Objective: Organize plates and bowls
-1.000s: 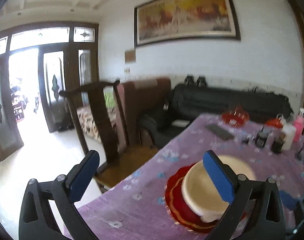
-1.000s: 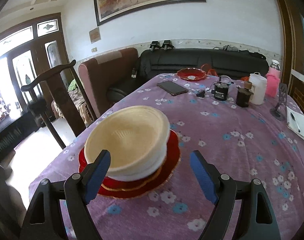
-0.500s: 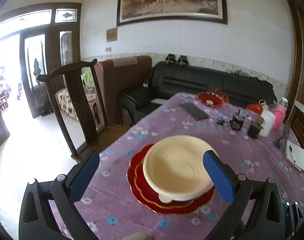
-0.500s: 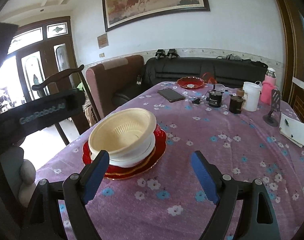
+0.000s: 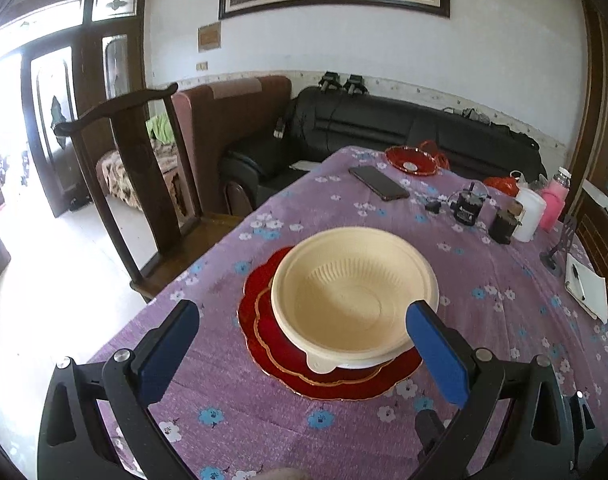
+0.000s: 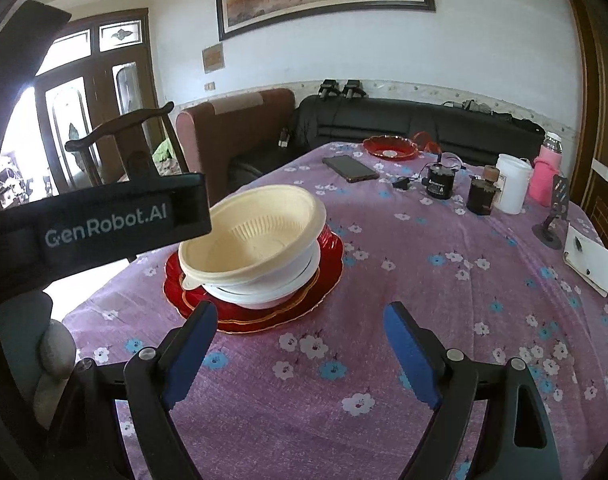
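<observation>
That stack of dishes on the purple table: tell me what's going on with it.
A person holds a pair of tongs in each hand, both aimed at the stack. The cream bowl sits nested on a white bowl, on top of red plates near the table's corner. The left tongs are open and hover just short of the stack; the right tongs are open over bare cloth beside it. Nothing is gripped yet. Another red plate sits at the far end.
</observation>
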`<action>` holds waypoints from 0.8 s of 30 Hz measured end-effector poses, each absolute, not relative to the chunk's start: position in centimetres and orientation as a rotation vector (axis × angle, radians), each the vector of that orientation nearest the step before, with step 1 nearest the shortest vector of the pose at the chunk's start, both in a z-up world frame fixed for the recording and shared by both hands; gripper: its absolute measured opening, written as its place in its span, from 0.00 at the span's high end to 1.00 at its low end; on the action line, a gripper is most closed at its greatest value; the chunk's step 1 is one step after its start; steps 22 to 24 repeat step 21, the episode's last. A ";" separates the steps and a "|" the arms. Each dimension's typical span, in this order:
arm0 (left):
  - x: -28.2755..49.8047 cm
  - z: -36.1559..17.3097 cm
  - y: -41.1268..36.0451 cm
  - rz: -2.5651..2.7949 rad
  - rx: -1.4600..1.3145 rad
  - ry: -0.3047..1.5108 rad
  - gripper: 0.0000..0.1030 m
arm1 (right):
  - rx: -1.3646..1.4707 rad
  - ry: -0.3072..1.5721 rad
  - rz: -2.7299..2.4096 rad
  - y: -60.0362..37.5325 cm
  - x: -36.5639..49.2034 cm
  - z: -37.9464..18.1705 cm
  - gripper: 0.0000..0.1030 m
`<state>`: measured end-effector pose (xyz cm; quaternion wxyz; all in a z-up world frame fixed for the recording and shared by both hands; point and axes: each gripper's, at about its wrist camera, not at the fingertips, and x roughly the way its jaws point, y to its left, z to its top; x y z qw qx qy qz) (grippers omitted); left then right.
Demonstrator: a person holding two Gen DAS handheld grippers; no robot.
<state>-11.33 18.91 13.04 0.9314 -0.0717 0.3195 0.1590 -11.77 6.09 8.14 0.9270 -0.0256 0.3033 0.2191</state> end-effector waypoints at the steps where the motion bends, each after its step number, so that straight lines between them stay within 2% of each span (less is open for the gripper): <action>1: -11.3 12.9 19.1 0.328 -0.150 0.658 0.00 | -0.055 0.626 0.451 6.2 -11.7 8.1 0.14; 24: -11.4 12.5 21.7 0.391 -0.174 0.654 0.00 | -0.090 0.643 0.487 8.1 -11.7 7.6 0.14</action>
